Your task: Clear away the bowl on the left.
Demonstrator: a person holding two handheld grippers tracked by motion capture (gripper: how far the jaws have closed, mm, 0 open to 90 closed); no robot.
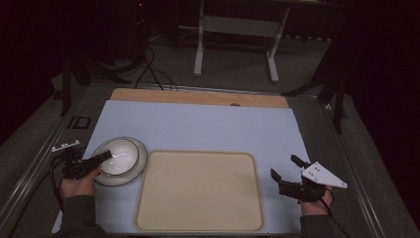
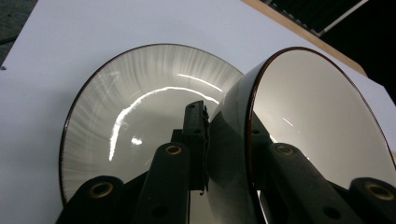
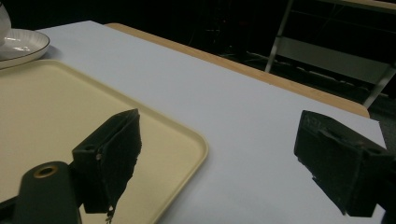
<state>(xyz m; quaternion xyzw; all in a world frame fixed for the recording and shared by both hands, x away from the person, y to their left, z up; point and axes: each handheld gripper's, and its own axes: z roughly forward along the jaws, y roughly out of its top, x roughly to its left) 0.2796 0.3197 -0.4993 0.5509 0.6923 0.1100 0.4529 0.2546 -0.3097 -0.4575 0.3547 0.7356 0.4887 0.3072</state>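
A white bowl (image 1: 120,153) with a dark rim stands on a matching white plate (image 1: 140,167) at the left of the pale blue mat. My left gripper (image 1: 102,157) is shut on the bowl's near wall. In the left gripper view one jaw presses the outside of the bowl (image 2: 322,121) and the other reaches inside it, with my left gripper (image 2: 229,128) above the plate (image 2: 121,107). My right gripper (image 1: 285,166) rests open just right of the cream tray (image 1: 198,191). In its own view the right gripper (image 3: 219,135) has nothing between its jaws.
The tray (image 3: 56,107) lies bare at the mat's front centre, with the plate (image 3: 23,44) beyond its far corner. A wooden strip (image 1: 198,97) borders the mat's far edge. Cables and a white table frame (image 1: 237,29) stand on the floor behind.
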